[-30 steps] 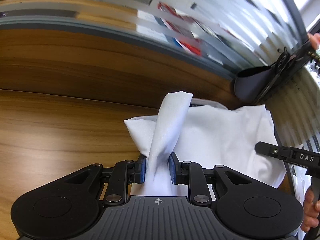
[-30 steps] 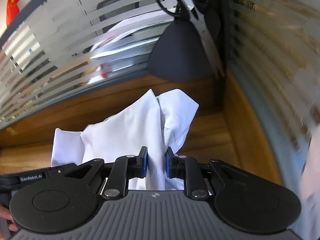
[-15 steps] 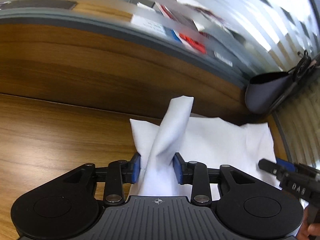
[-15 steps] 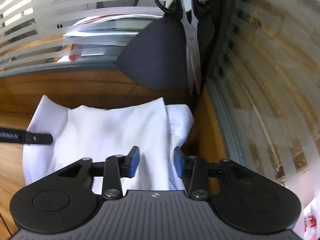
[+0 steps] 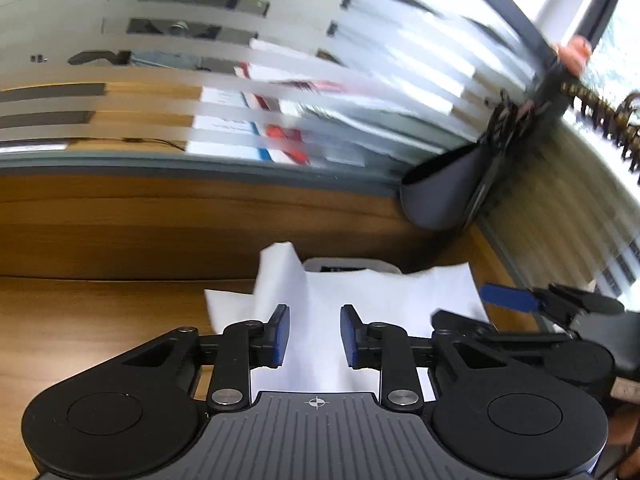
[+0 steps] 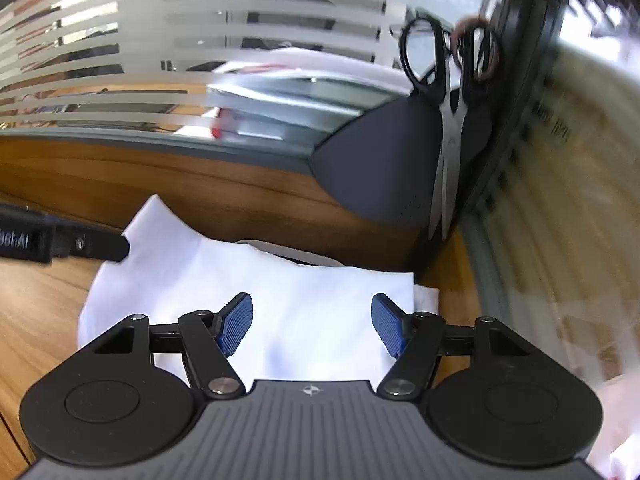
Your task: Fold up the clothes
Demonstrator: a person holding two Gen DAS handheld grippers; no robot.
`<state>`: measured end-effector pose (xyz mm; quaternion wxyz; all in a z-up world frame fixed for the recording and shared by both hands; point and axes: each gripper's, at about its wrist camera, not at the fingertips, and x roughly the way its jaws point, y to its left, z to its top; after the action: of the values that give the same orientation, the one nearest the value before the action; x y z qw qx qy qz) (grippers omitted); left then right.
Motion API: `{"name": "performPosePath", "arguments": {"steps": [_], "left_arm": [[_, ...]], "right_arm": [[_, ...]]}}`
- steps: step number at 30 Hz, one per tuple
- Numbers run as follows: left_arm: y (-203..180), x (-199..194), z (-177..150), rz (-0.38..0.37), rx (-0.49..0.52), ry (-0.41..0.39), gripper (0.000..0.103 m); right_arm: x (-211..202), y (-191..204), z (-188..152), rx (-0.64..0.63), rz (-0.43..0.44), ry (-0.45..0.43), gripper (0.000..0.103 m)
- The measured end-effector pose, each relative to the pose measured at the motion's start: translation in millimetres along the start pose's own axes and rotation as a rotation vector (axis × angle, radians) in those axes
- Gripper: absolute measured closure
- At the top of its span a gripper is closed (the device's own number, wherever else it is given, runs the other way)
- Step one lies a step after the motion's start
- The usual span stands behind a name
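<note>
hanging scissors point(image 6: 448, 128) and a dark pouch point(image 6: 376, 168) flank the white garment point(image 6: 304, 304).

Each claw, left point(image 5: 312, 338) and right point(image 6: 312, 330), is built alike: a dark grey ribbed housing with a small white crosshair mark at its front edge, flanked by two round black discs. Black linkage arms pinned with silver screw heads carry black fingers point(image 5: 266, 338) faced with blue textured pads point(image 6: 238, 322). Seen from the right wrist camera, the left claw's black side bar point(image 6: 60, 240) bears white lettering, only partly legible
</note>
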<state>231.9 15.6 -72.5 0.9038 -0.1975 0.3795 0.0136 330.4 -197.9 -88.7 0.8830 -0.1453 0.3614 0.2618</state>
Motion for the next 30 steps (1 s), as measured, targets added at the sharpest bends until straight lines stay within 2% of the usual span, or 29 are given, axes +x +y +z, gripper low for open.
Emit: {"name": "performPosePath", "arguments": {"steps": [3, 10, 16, 20, 22, 24, 26, 28, 30], "left_arm": [[0, 19, 3, 0.032, 0.02, 0.028, 0.074], [25, 58, -2, 0.053, -0.011, 0.096, 0.074], [32, 62, -2, 0.03, -0.023, 0.111, 0.075], [30, 51, 3, 0.019, -0.02, 0.1, 0.063], [26, 40, 4, 0.015, -0.002, 0.085, 0.061], [21, 27, 5, 0.012, 0.014, 0.071, 0.051], [17, 13, 5, 0.012, 0.031, 0.052, 0.045], [11, -3, 4, 0.013, 0.053, 0.033, 0.041], [7, -21, 2, 0.013, 0.073, 0.014, 0.033]], "right_arm": [[23, -10, 2, 0.048, 0.011, 0.032, 0.031], [60, -18, -5, 0.093, 0.033, 0.112, 0.031], [74, -12, -5, 0.073, 0.02, 0.139, 0.031], [64, -8, 1, 0.103, 0.013, 0.141, 0.031], [56, -5, 4, 0.121, 0.007, 0.137, 0.031], [46, -3, 4, 0.127, -0.004, 0.127, 0.03], [32, 0, 4, 0.139, -0.007, 0.115, 0.028], [16, 5, 5, 0.146, -0.015, 0.1, 0.023], [-2, 9, 5, 0.148, -0.027, 0.083, 0.018]]}}
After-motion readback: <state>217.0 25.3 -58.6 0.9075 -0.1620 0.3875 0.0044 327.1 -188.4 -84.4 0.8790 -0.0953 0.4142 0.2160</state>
